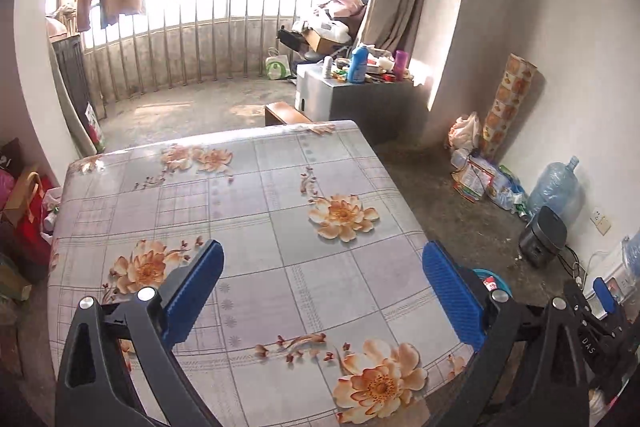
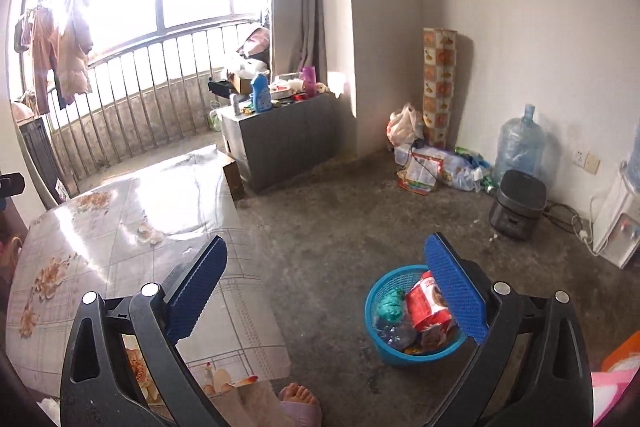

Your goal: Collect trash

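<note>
Floral table (image 1: 256, 211) bare; blue basket (image 2: 384, 343) holds trash; both fingers spread.

The left wrist view sits just behind the left gripper (image 1: 322, 263) and looks forward and downward between its fingers, close above the floral table (image 1: 248, 211), toward the balcony railing (image 1: 208, 27) far ahead. The right wrist view sits behind the right gripper (image 2: 326, 259), tilted down over the table's edge (image 2: 224, 227) and the floor, with the blue basket (image 2: 380, 343) near beneath its right finger. Both share the table, railing, grey cabinet (image 2: 280, 139), and the water jug (image 1: 556, 187) by the wall.
</note>
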Available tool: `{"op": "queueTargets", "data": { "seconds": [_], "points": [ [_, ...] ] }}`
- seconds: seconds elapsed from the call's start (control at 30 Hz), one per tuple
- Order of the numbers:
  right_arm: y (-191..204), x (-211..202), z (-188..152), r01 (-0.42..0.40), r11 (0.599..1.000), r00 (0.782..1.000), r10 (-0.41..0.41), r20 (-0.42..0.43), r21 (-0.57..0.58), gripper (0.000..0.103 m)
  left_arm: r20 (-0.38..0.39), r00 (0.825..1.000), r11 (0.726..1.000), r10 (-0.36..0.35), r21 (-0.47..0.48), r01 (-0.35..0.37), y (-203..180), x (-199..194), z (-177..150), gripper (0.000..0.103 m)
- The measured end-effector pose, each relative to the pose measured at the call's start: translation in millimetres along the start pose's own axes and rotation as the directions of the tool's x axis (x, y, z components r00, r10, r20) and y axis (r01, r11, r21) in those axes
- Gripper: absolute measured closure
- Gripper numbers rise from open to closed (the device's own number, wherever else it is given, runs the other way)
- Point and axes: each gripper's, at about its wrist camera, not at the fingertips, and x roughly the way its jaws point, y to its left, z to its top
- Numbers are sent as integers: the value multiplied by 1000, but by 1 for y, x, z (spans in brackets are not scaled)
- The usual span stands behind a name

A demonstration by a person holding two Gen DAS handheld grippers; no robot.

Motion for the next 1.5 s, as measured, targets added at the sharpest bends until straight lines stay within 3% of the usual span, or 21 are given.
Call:
{"op": "queueTargets", "data": {
  "seconds": [0.13,0.3,0.4,0.5,0.7,0.97,1.5],
  "points": [
    [43,-17,-7,1,995,1000,-1,-2,-100,8,33,999,1000,-1,-14,2,35,-14,-31,6],
    [87,-26,-25,-74,982,996,64,-62,-176,8,4,998,992,58,-113,-57,55,-16,-63,6],
    [103,-28,-39,-107,973,991,88,-102,-204,8,-6,996,990,94,-109,-94,56,-15,-75,6],
    [114,-27,-53,-91,963,988,56,-142,-253,8,-45,990,987,131,-89,-135,58,-12,-88,6],
    [119,-29,-81,-53,965,975,-5,-221,-256,8,-117,981,985,154,-56,-161,57,-1,-111,6],
    [111,-24,-99,11,955,959,-94,-267,-297,8,-173,969,984,178,1,-180,48,14,-123,6],
    [69,-8,-111,110,963,921,-191,-340,-244,8,-228,964,985,135,139,-104,6,40,-123,6]
  ]
}}
